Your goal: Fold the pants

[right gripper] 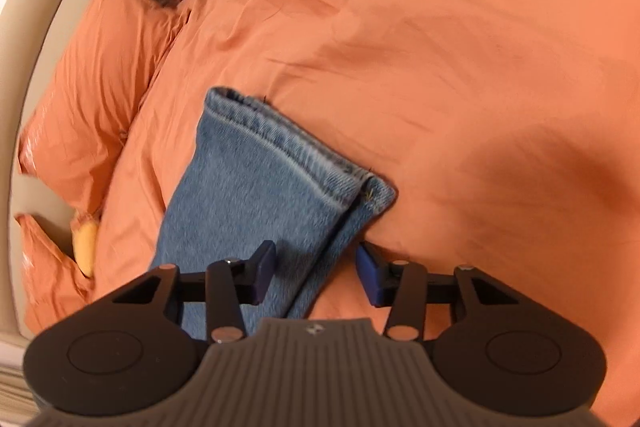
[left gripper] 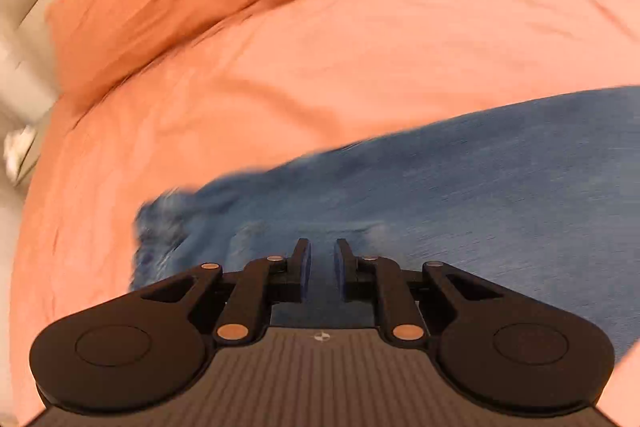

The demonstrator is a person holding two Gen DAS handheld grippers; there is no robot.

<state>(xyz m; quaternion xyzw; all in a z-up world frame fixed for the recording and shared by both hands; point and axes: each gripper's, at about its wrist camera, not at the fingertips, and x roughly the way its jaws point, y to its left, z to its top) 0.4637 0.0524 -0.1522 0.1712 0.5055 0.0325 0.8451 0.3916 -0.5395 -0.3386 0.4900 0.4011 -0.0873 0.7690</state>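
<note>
denim jeans (right gripper: 256,199) lie on the orange duvet (right gripper: 460,67), long axis running from lower centre up to hems at mid-frame. right gripper (right gripper: 316,273) is spread, straddling the leg's edge. left gripper (left gripper: 322,267) hovers over blurred denim, narrowly parted, pinching nothing. orange pillows (right gripper: 92,79) sit left.

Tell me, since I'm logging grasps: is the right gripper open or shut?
Open: the right gripper has its jaws wide apart, straddling the jeans' edge.
</note>
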